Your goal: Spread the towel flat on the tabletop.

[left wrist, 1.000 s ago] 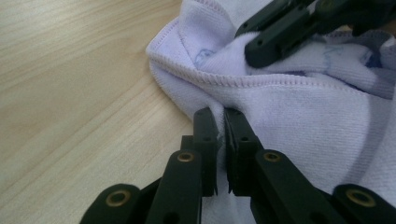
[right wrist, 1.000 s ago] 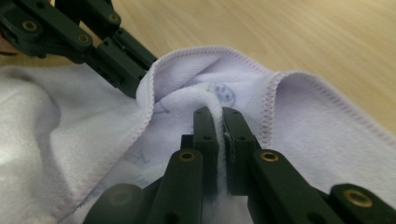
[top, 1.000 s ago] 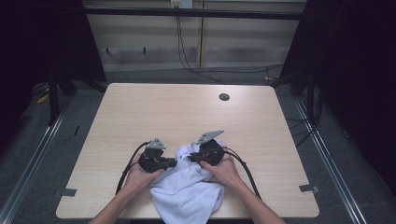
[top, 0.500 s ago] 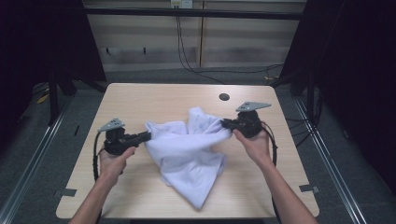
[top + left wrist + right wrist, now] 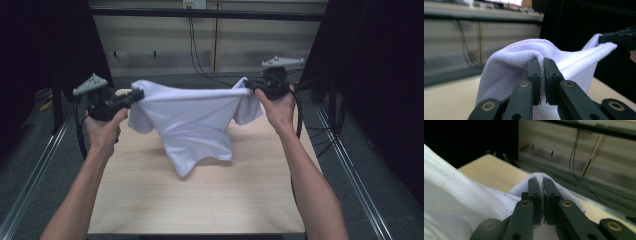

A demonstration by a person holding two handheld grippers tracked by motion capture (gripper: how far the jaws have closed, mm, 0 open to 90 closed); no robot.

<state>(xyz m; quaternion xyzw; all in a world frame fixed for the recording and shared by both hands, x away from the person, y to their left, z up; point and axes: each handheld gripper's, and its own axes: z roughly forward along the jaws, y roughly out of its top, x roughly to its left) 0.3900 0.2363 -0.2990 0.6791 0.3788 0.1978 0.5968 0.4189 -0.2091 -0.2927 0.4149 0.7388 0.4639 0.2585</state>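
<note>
Wooden desk [image 5: 150, 200] lies bare nearest the person. Above it the white T-shirt [image 5: 192, 120] hangs stretched; left gripper [image 5: 136, 95] at nine o'clock, right gripper [image 5: 250, 85] at three, jaws clamped on its shoulders. Keep both hands level, cloth taut.

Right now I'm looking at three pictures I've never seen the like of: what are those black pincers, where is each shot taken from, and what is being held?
No robot here: a person holds one hand tool in each hand, each ending in two black tongs. The wide picture comes from a camera above the person, looking down on the light wooden table. There the left tongs and right tongs grip opposite ends of a white cotton T-shirt, stretched between them above the table, its lower part hanging down towards the tabletop. The two close pictures come from cameras riding on each tool, looking along its jaws. Both pairs are shut on folds of the shirt's fabric. Nothing else shows on the tabletop.
</note>
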